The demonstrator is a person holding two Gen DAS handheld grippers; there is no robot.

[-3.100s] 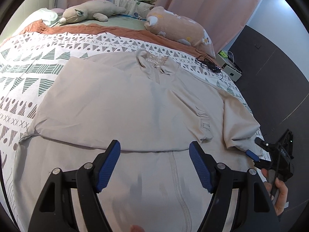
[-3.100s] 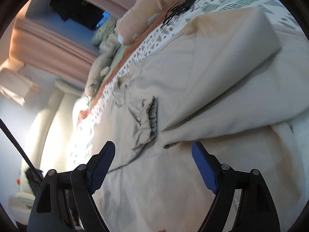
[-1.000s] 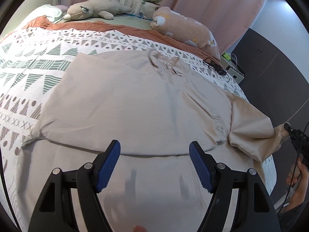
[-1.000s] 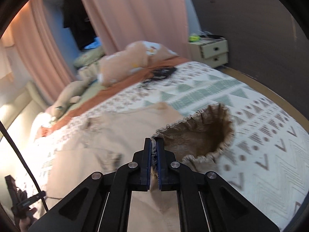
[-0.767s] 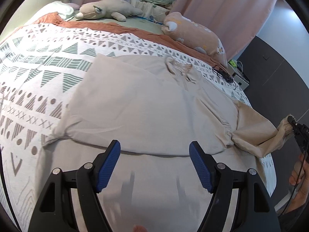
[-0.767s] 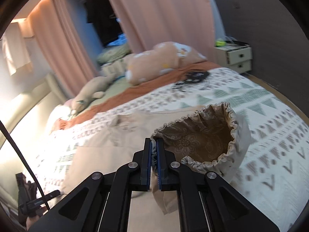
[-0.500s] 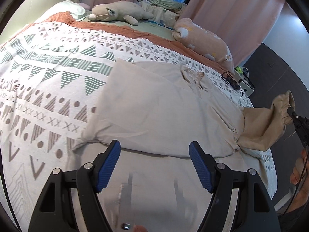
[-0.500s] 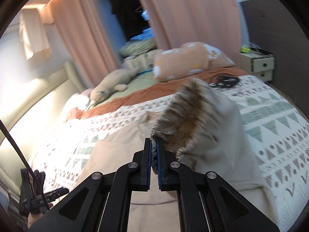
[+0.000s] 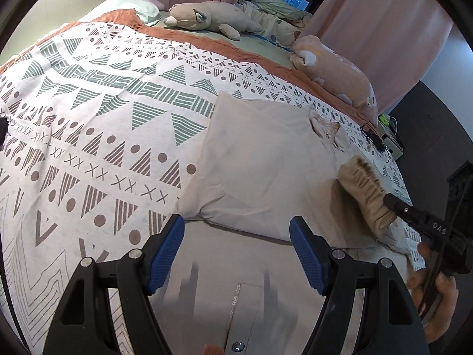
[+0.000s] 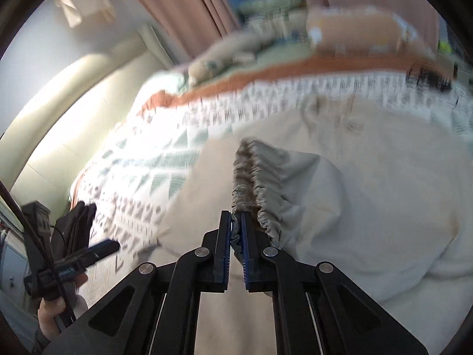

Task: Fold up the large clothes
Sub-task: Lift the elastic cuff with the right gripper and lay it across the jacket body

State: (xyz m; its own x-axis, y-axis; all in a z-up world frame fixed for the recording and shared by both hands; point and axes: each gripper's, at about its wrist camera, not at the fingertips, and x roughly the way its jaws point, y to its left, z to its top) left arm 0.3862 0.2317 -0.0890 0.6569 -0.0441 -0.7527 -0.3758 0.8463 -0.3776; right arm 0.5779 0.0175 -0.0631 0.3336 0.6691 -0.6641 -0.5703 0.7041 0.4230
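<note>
A large beige jacket lies spread on the patterned bedspread, its left sleeve folded in over the body. My right gripper pinches the gathered cuff of the right sleeve; its jaws are opening slightly, with the cuff still between the pads. In the left wrist view that cuff hangs over the jacket's right side from the right gripper. My left gripper hovers open over the jacket's lower part, with nothing between its fingers. The right wrist view shows the left gripper at the lower left.
Two plush toys lie along the head of the bed beside a pale pillow. A black cable sits near the bed's right edge, with a nightstand beyond. Pink curtains hang behind.
The right gripper has carried the sleeve cuff from beyond the bed's right edge up and over the jacket's body. The left gripper has slid left along the bed, still open.
</note>
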